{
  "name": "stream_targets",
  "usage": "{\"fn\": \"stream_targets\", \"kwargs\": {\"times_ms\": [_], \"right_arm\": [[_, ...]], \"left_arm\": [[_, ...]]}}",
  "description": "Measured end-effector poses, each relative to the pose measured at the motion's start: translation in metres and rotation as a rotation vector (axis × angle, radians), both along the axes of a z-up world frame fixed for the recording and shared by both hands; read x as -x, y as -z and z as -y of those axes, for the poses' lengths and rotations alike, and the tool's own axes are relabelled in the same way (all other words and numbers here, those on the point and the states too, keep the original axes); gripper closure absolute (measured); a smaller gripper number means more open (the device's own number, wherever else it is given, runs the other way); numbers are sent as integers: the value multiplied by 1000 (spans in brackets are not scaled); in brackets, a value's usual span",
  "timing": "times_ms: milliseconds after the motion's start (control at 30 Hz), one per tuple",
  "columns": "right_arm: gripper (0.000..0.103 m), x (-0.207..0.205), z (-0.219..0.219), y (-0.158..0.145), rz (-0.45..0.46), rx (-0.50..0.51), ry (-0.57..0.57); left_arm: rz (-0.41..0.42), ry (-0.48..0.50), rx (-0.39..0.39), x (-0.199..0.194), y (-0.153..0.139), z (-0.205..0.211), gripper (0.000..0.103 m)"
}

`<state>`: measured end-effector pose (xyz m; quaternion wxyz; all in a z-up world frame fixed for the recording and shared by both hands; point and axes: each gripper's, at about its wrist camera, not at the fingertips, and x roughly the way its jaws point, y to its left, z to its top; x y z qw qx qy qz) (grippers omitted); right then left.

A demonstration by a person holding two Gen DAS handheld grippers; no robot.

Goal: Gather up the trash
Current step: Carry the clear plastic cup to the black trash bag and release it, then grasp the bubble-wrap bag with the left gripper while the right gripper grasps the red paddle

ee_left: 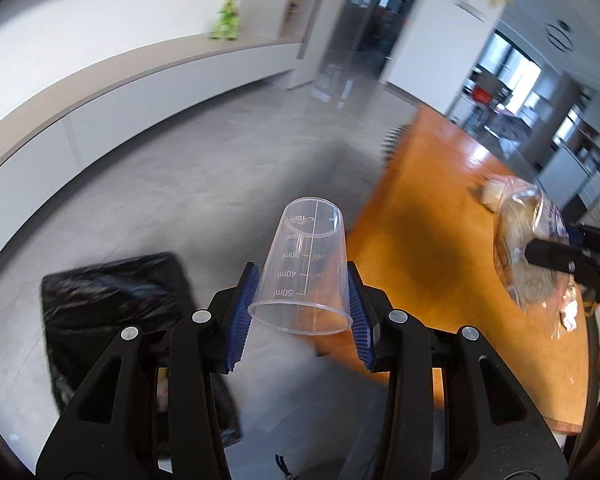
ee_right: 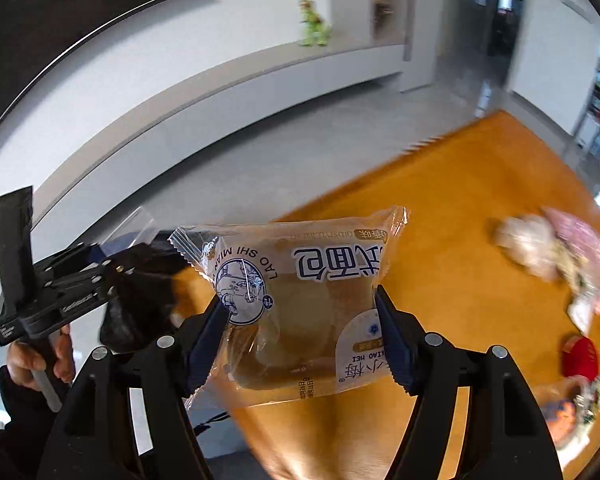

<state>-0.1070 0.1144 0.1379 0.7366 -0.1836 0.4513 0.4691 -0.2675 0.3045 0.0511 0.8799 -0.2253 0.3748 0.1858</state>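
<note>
My left gripper (ee_left: 300, 308) is shut on a clear plastic measuring cup (ee_left: 304, 268), held base-forward over the floor beside the table. A bin lined with a black bag (ee_left: 112, 312) stands on the floor below and to the left. My right gripper (ee_right: 300, 340) is shut on a clear bread wrapper (ee_right: 300, 304) with blue print, held above the orange table (ee_right: 460, 208). The right gripper (ee_left: 572, 260) with the wrapper (ee_left: 528, 248) also shows at the right of the left wrist view. The left gripper (ee_right: 84, 276) shows at the left of the right wrist view.
More trash lies on the table at the right: crumpled wrappers (ee_right: 556, 248), a red item (ee_right: 580, 356) and other pieces at the edge. A long white counter (ee_left: 140, 92) with a green toy (ee_left: 228, 16) runs along the far wall. Grey floor lies between.
</note>
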Motion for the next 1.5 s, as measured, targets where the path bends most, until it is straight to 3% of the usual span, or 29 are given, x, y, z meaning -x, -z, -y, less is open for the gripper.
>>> {"fn": "stream_targets", "kwargs": {"times_ms": [333, 633, 667, 700, 733, 800, 900, 1200, 1500], "right_arm": [[32, 107, -78, 20, -104, -55, -281], [30, 170, -151, 86, -236, 27, -422], [27, 173, -155, 90, -246, 26, -432], [27, 178, -163, 94, -257, 17, -451], [26, 179, -168, 95, -239, 8, -447], [21, 181, -176, 92, -190, -1, -430], [20, 181, -177, 85, -206, -18, -437], [20, 175, -144, 68, -201, -67, -436], [20, 142, -86, 41, -147, -98, -341]], "left_arm": [[-80, -253, 10, 94, 24, -64, 61], [-145, -427, 82, 153, 57, -105, 59], [-149, -431, 94, 156, 58, -108, 54], [-160, -437, 109, 159, 61, -111, 25], [-166, -453, 114, 162, 61, -115, 6], [-151, -517, 75, 171, 56, -119, 6], [-138, -558, 75, 177, 52, -126, 6], [-98, -539, 112, 171, 45, -117, 6], [-66, -398, 30, 118, 17, -82, 6]]}}
